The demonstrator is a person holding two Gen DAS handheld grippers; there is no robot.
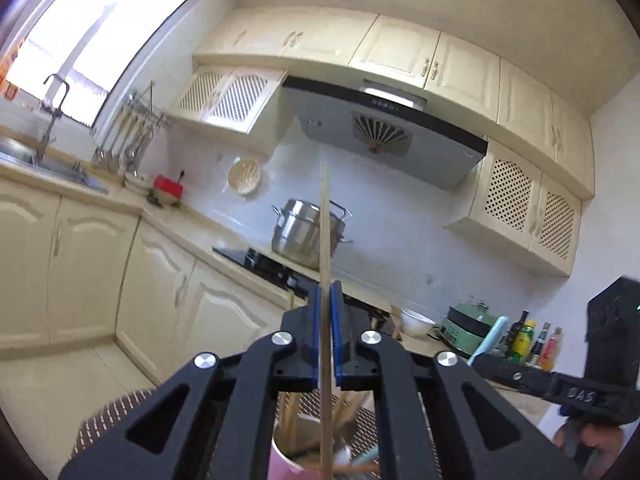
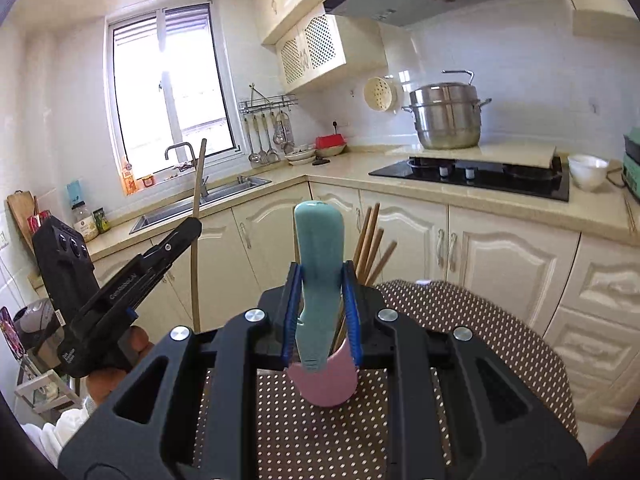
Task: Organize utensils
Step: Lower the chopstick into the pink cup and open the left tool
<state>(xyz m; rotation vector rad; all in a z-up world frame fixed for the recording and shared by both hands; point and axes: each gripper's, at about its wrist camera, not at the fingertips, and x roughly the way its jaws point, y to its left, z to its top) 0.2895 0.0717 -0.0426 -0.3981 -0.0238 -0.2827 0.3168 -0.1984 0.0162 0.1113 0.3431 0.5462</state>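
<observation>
The left gripper [image 1: 327,292] has its jaws clenched on one thin wooden chopstick [image 1: 325,240], held upright so it clears the pink cup [image 1: 280,460]. The right gripper [image 2: 322,280] jaws grasp a teal plastic-handled utensil [image 2: 320,240] likewise, above that cup on the dotted-cloth table [image 2: 460,320], probably for sorting.

Left gripper [image 1: 328,292] and right gripper [image 2: 322,276], both clamped, raised.

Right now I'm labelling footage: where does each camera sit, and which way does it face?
Left wrist: on the left hand-held gripper, shut on a chopstick, facing the stove; the person's right hand shows.
Right wrist: on the right hand-held gripper, holding a teal utensil, facing the sink.
Shared: pink cup, steel pot.
</observation>
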